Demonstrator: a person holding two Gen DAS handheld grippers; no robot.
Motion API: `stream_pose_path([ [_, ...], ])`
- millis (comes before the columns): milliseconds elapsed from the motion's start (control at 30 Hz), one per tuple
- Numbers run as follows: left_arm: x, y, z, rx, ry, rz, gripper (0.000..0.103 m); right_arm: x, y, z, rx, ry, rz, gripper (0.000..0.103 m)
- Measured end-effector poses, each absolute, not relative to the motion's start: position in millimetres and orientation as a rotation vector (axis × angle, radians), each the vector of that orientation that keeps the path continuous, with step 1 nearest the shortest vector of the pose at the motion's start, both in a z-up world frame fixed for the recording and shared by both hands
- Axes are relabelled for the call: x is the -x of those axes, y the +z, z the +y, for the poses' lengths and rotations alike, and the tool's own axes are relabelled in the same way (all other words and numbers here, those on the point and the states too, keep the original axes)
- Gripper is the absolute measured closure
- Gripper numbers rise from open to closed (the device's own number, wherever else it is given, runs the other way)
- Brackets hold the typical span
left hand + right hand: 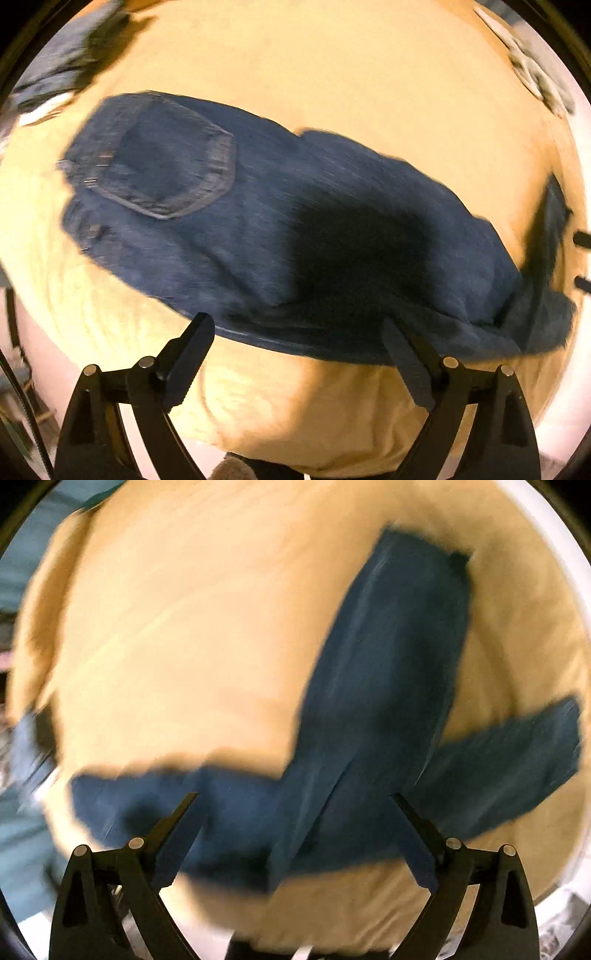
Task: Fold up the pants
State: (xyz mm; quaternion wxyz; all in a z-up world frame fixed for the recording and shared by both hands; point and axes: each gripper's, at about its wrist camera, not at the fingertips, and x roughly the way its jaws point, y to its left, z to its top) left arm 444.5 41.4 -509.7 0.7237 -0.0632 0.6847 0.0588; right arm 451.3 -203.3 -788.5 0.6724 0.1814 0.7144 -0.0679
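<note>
Dark blue jeans [258, 221] lie on a tan cloth surface [351, 81]. In the left wrist view the waist end with a back pocket [173, 170] is at the left and the cloth runs to the right. My left gripper [299, 325] is open just above the jeans' near edge and holds nothing. In the right wrist view the jeans [388, 672] show two legs spread apart, one toward the top right, one toward the right edge. My right gripper [295, 797] is open over the cloth where the legs meet. Both views are blurred.
The tan surface [184, 627] is rounded and ends in a pale edge near the bottom of both views. Other blue and dark clothes [62, 55] lie at the far left. A patterned item [535, 74] sits at the far right.
</note>
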Motion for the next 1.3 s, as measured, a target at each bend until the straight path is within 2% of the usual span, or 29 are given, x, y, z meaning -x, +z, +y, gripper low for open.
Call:
stream_pose_path([
  [200,-453.8,-515.3,48.3,0.132,0.267,1.487,0.010,-558.9,-849.7,-224.5,-0.264,-0.360,1.645,0.006],
  [233,-458.4,-513.8,53.8,0.142,0.279,1.480,0.010,-569.1,-861.5,-225.7,-0.243,-0.371,1.671,0.012],
  [267,-461.6,-514.0,58.8,0.146,0.297,1.467,0.010,-575.9,-874.8,-229.3,-0.231,-0.388,1.706,0.034],
  [300,-468.2,-517.3,59.2,0.145,0.309,1.462,0.010,-575.5,-881.8,-236.1,-0.259,-0.417,1.725,0.036],
  [333,-479.3,-522.7,50.7,0.148,0.316,1.460,0.010,-570.4,-875.4,-245.4,-0.340,-0.430,1.678,0.053],
  [367,-480.3,-523.5,55.2,0.166,0.328,1.457,0.010,-565.8,-866.8,-250.1,-0.365,-0.444,1.652,0.095],
  [400,-493.5,-531.9,50.6,0.178,0.332,1.458,0.010,-560.6,-857.8,-252.9,-0.399,-0.427,1.632,0.096],
  [500,-483.3,-545.2,47.3,0.224,0.349,1.462,0.010,-538.8,-807.9,-257.4,-0.414,-0.361,1.502,0.096],
  [700,-472.6,-559.2,47.5,0.252,0.358,1.499,0.010,-467.4,-674.7,-299.0,-0.598,-0.258,1.130,0.096],
  [800,-465.6,-570.1,41.4,0.238,0.360,1.524,0.010,-417.2,-649.0,-345.9,-0.652,-0.286,1.016,0.096],
  [900,-460.7,-579.3,36.8,0.217,0.360,1.529,0.010,-373.6,-688.1,-382.6,-0.747,-0.348,1.043,0.096],
  [1067,-450.4,-586.8,23.6,0.184,0.363,1.547,0.010,-313.1,-806.1,-417.3,-0.847,-0.458,1.252,0.095],
  [1133,-444.9,-589.2,17.6,0.171,0.359,1.552,0.010,-292.9,-838.6,-434.3,-0.971,-0.508,1.300,0.088],
  [1200,-439.4,-589.2,15.5,0.166,0.352,1.545,0.010,-271.1,-851.7,-443.0,-1.155,-0.525,1.206,0.083],
  [1233,-435.4,-586.4,13.7,0.159,0.348,1.530,0.010,-264.5,-849.9,-443.9,-1.196,-0.543,1.179,0.074],
  [1267,-432.2,-583.4,14.1,0.155,0.343,1.515,0.010,-259.4,-846.5,-442.9,-1.214,-0.561,1.158,0.049],
  [1300,-428.7,-577.9,13.8,0.158,0.341,1.497,0.010,-259.0,-839.4,-440.4,-1.201,-0.574,1.156,0.032],
])
